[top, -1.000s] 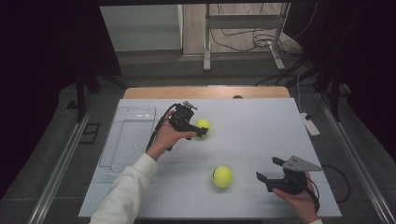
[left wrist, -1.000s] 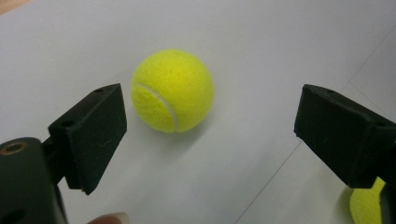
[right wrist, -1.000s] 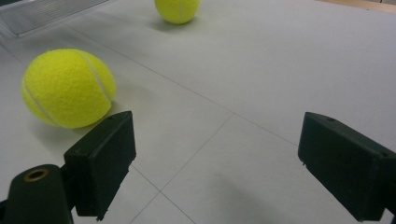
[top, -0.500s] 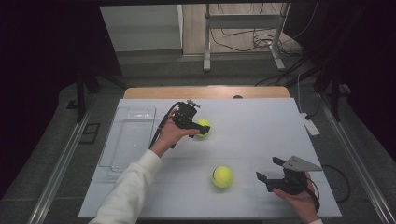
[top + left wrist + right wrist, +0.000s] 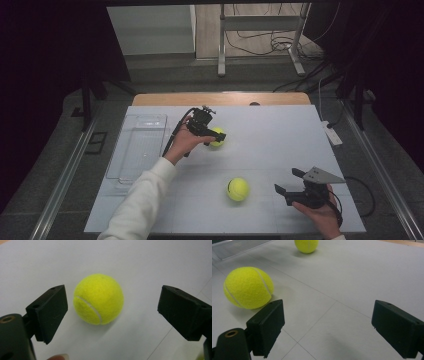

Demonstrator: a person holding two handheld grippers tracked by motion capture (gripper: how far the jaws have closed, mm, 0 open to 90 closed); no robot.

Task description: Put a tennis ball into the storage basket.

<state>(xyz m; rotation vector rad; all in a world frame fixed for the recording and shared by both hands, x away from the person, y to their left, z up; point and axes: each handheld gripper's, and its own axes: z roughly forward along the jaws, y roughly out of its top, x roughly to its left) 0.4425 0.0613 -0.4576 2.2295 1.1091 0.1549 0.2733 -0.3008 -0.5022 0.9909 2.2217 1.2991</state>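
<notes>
Two yellow tennis balls lie on the white table [image 5: 280, 135]. My left gripper [image 5: 216, 134] hovers open over the far ball [image 5: 218, 142]. In the left gripper view that ball [image 5: 98, 298] rests on the table just ahead of the gap between the wide-apart jaws of the left gripper [image 5: 112, 312], touching neither. The near ball [image 5: 238, 189] lies free at the front middle. My right gripper [image 5: 287, 181] is held open to its right, low over the table. In the right gripper view, the right gripper [image 5: 328, 327] is empty, with the near ball [image 5: 248, 287] ahead left and the far ball [image 5: 306, 245] farther off.
A clear plastic tray [image 5: 142, 145] lies at the table's left side, its corner [image 5: 237, 246] also seen from the right gripper. A white power strip [image 5: 332, 132] sits by the right edge. A wooden strip [image 5: 220, 98] borders the far edge.
My left gripper has edged slightly right, closer over the far ball. The right gripper and both balls have stayed put.
</notes>
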